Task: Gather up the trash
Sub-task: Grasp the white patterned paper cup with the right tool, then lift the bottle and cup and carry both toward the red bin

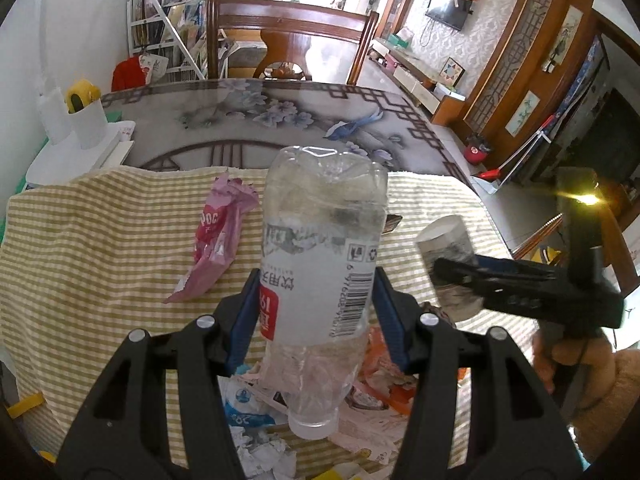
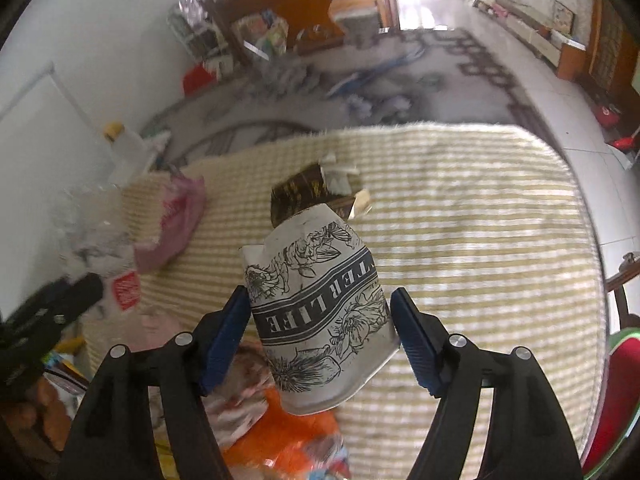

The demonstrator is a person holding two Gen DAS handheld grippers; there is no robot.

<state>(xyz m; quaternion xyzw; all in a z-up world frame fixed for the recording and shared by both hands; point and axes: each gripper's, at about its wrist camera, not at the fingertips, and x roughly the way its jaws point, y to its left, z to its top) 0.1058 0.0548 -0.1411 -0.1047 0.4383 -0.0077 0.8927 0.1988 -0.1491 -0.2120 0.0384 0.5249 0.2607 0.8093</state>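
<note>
My left gripper (image 1: 316,292) is shut on a clear plastic bottle (image 1: 320,264) with a red and white label, held cap-down above a heap of crumpled wrappers (image 1: 368,392). My right gripper (image 2: 318,312) holds a crushed paper cup (image 2: 320,312) with black flower print; the left pad touches it, and a gap shows at the right pad. The cup hangs over an orange wrapper (image 2: 288,436). The right gripper and cup also show in the left wrist view (image 1: 452,264). A pink snack bag (image 1: 218,240) and a dark box (image 2: 300,196) lie on the striped cloth (image 2: 480,240).
The cloth covers part of a patterned table (image 1: 280,120). White containers (image 1: 88,120) stand at the table's left edge. A wooden chair (image 1: 292,36) stands behind the table. The table's right edge drops to a tiled floor (image 2: 568,92).
</note>
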